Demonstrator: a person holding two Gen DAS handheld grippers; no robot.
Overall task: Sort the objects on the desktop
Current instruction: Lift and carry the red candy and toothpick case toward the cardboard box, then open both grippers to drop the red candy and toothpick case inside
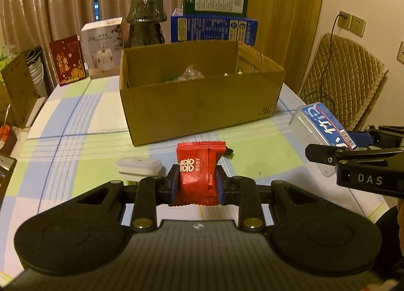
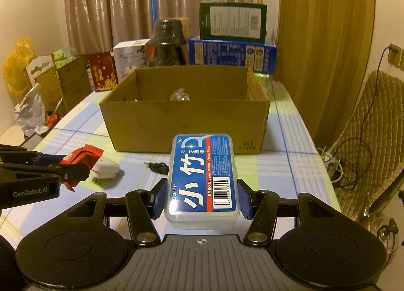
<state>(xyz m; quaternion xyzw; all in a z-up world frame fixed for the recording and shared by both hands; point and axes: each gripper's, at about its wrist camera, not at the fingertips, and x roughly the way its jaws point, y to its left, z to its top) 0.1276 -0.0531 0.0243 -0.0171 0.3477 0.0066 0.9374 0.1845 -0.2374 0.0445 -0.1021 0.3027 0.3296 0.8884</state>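
Red foil showed between the pads of my left gripper [image 1: 196, 182]: it was clamped tight on a red candy packet [image 1: 198, 172], raised above the checked tablecloth [image 1: 75, 124]. My right gripper [image 2: 202, 196] was closed on a clear floss pick box [image 2: 202, 177] with a blue label, also clear of the table. An open cardboard box [image 2: 186, 126] stood just ahead of both. Behind the packet, a small white case [image 1: 139, 167] and a small dark object [image 2: 157, 166] lay on the cloth.
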